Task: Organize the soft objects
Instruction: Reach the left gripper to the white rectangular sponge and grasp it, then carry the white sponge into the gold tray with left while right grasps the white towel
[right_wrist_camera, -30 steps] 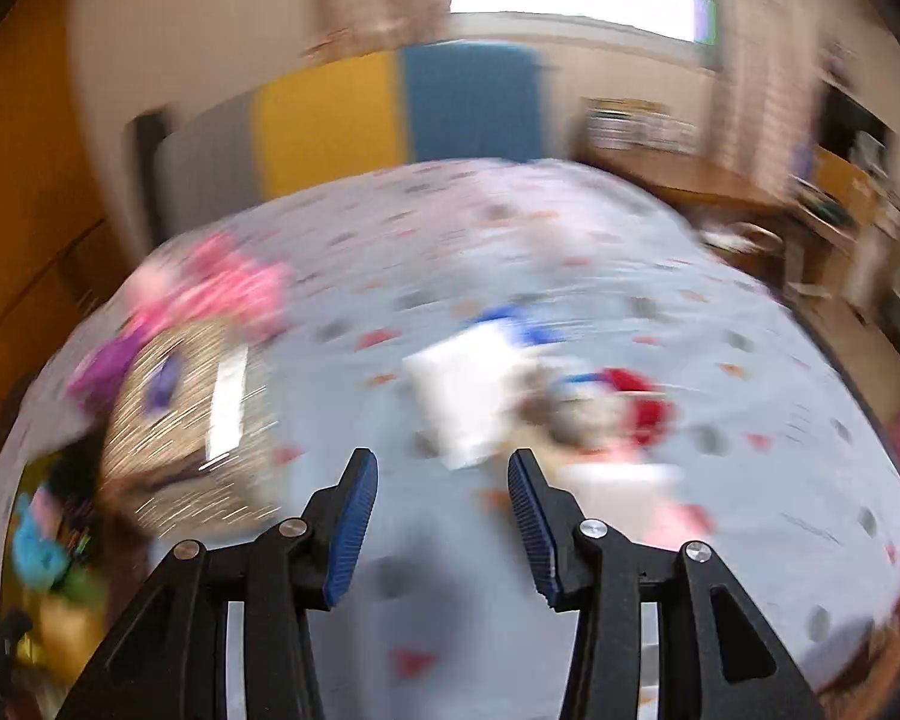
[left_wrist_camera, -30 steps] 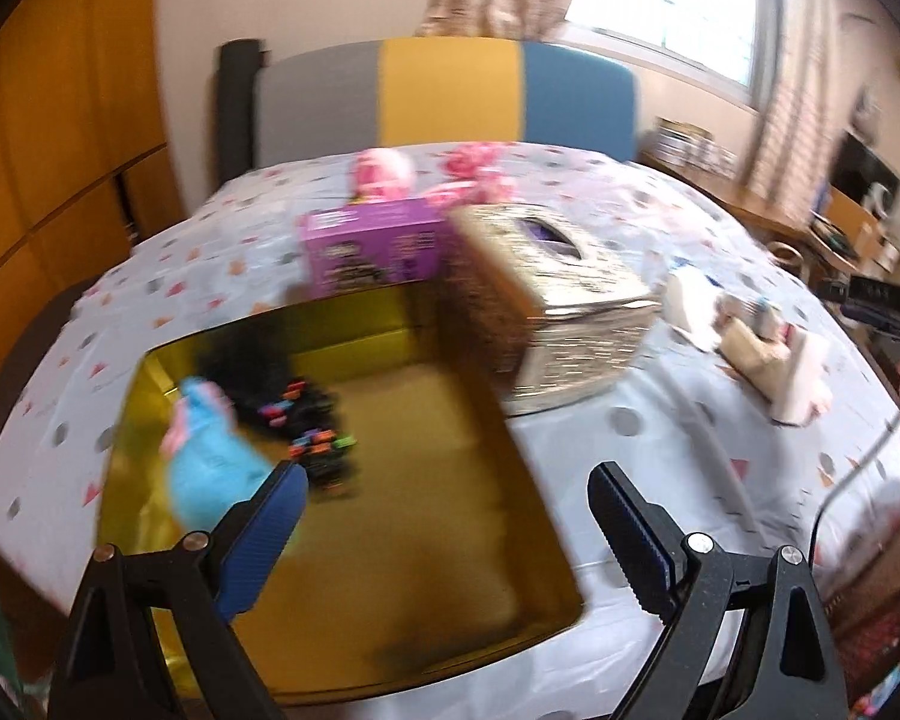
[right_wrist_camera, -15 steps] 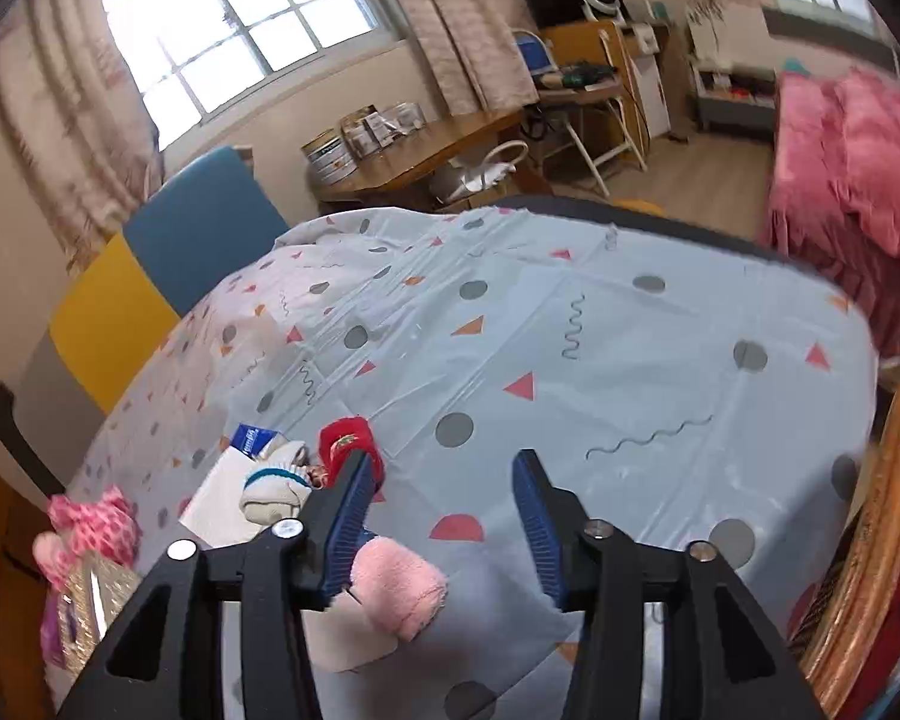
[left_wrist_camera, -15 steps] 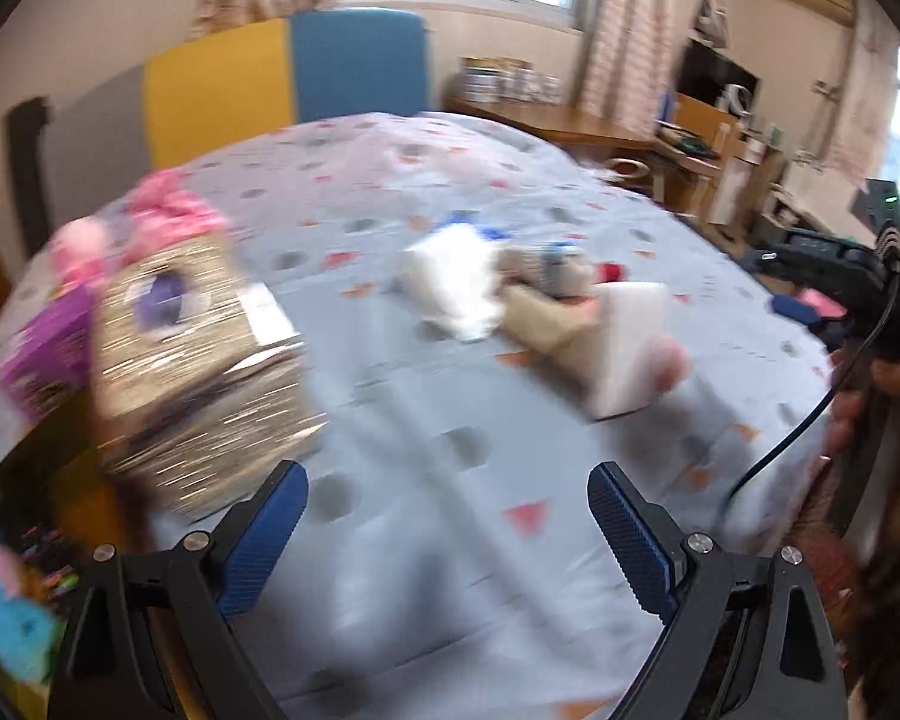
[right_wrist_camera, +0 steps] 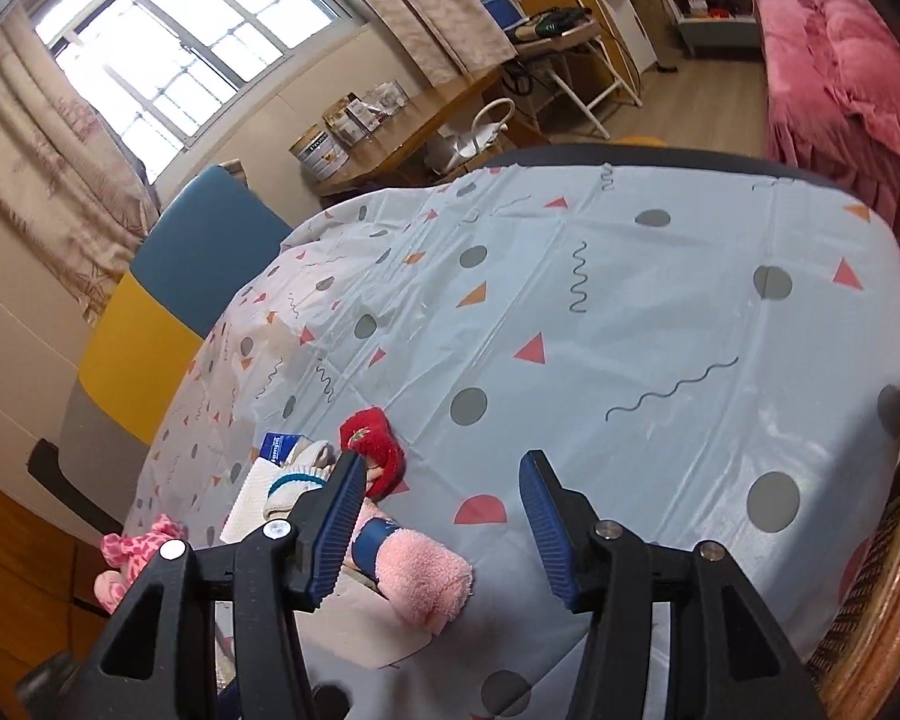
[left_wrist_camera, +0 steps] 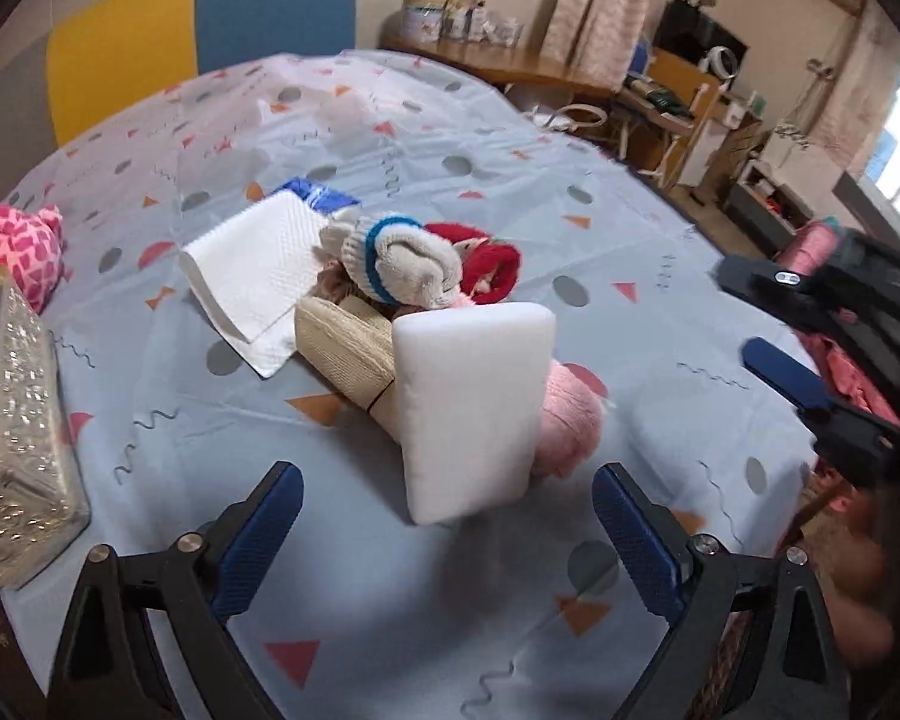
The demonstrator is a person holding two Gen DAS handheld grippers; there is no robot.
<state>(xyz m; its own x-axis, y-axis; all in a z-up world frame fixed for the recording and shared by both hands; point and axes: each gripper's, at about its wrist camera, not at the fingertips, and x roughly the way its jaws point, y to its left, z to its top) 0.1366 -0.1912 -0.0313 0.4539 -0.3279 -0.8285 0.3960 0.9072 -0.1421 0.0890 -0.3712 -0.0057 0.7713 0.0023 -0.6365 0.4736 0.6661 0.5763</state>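
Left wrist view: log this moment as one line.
left tongs: open, empty | facing: white sponge block | behind it: pink towel roll, knit hat | right tongs: open, empty

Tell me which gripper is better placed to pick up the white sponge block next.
Left. The left gripper is open, with the white sponge block straight ahead between its fingers. The right gripper points past the pile at bare tablecloth.

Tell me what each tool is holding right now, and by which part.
Nothing is held. The left tool is open just short of the white sponge block; the right tool is open over the tablecloth.
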